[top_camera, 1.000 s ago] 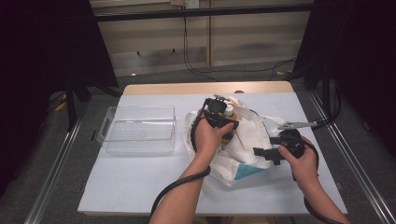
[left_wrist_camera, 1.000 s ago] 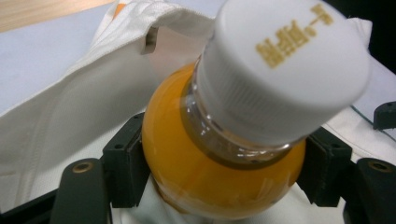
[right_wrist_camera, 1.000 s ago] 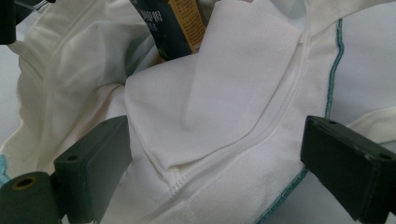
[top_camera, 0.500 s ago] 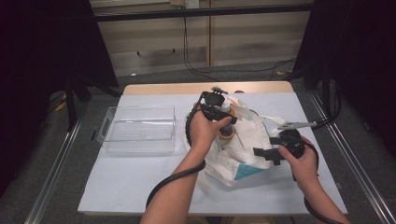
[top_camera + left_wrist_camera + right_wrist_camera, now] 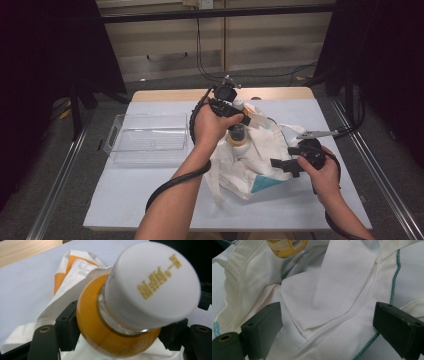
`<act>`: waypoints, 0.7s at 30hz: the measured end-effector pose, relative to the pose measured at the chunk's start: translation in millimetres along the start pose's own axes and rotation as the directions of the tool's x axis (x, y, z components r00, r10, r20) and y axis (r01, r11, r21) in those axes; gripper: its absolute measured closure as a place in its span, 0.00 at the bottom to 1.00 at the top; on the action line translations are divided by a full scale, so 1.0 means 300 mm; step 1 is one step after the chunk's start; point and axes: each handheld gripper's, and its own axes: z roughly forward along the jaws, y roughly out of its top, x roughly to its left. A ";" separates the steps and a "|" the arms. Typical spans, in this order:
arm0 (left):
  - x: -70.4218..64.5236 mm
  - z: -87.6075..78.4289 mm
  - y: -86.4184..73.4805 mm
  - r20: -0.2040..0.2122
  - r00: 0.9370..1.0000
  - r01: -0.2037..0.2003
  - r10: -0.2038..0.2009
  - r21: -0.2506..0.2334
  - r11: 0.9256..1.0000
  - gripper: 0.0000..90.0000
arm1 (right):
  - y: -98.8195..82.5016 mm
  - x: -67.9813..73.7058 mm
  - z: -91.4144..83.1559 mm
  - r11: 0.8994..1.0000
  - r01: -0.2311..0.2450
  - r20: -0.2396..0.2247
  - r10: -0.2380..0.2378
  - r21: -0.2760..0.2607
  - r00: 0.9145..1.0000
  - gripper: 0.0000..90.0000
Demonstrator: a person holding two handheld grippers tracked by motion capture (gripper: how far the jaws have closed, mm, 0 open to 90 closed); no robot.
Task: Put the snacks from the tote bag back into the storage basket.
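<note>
Now my left gripper (image 5: 235, 117) has its jaws clamped on the orange juice bottle (image 5: 120, 322), holding it above the white cloth bag (image 5: 260, 160) on the worktop (image 5: 125, 200). My right gripper (image 5: 324, 332) has jaws apart over the bag's fabric.

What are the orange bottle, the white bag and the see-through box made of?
The bottle looks like clear plastic or glass holding orange juice, with a smooth matte white plastic cap printed in gold. The bag looks like soft woven cloth: it wrinkles, shows fine mesh texture and stitched seams. The box looks like hard, shiny clear plastic, since the table shows through.
</note>
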 end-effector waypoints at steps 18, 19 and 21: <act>0.070 -0.097 0.004 -0.023 1.000 0.016 -0.015 0.046 0.999 0.33 | 0.002 0.002 -0.001 1.000 0.003 0.000 -0.003 -0.001 1.000 0.09; 0.074 -0.103 0.005 -0.020 1.000 0.008 -0.007 0.054 0.999 0.33 | 0.002 0.002 -0.002 1.000 0.004 -0.003 -0.004 -0.001 1.000 0.09; 0.076 -0.108 0.003 -0.022 1.000 0.022 -0.021 0.049 0.999 0.33 | 0.002 0.003 -0.002 1.000 0.006 -0.002 -0.006 -0.004 1.000 0.09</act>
